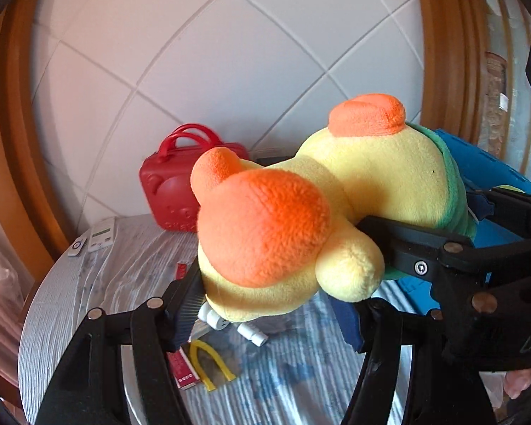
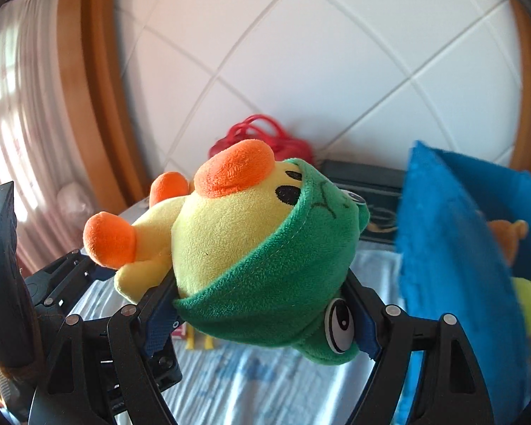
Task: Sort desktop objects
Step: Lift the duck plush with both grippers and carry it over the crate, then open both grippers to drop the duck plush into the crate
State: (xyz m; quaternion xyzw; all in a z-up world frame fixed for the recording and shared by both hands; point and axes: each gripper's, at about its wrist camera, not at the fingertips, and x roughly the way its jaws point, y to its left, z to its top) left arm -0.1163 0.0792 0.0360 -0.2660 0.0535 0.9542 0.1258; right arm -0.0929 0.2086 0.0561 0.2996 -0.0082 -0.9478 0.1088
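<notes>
Plush duck (image 2: pixel 230 233): held aloft over counter (image 1: pixel 88 283), long axis spanning both claws; left claw (image 1: pixel 276 304) grips its body, right claw (image 2: pixel 265 318) its hooded head; blue bin (image 2: pixel 460 248) right of duck.

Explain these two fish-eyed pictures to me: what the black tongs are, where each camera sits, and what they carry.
No robot here: a person holds a pair of hand tongs in each hand, with a camera on each looking along its fingers. The left tongs and right tongs together grip one plush duck, yellow with orange feet and a green frog hood, lifted above a round table. Below lie a red case, a blue bin with other soft toys, and small items.
</notes>
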